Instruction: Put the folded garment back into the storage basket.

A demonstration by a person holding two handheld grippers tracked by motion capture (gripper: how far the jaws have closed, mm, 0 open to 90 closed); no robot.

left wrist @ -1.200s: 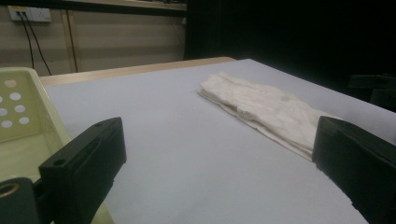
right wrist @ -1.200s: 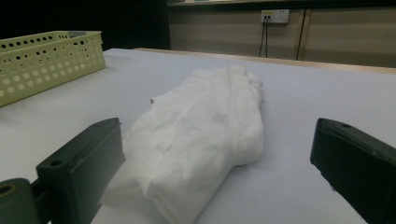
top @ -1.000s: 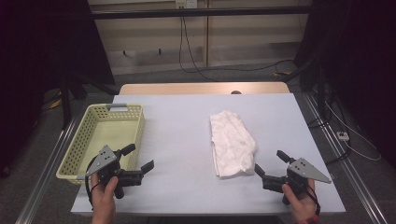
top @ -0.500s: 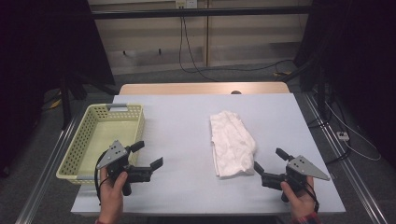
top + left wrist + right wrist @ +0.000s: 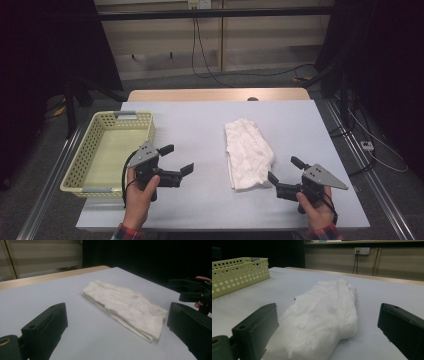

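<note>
A folded white cloth [image 5: 247,152] is laid flat on the pale table [image 5: 200,125], right of its middle, with its long side running away from the person. It is touched by neither tool. The right gripper [image 5: 282,174] is held just beside the cloth's near right corner, jaws spread wide and pointed at it; in the right gripper view the cloth [image 5: 324,317] is seen between the two black jaws, close in front of them. The left gripper [image 5: 176,159] is held well to the left of the cloth, over bare table, its jaws also spread wide and turned toward the cloth; in the left gripper view the cloth [image 5: 125,306] is seen farther off between the jaws. A yellow perforated basket [image 5: 90,155] is set at the table's left edge, just behind the left gripper.
</note>
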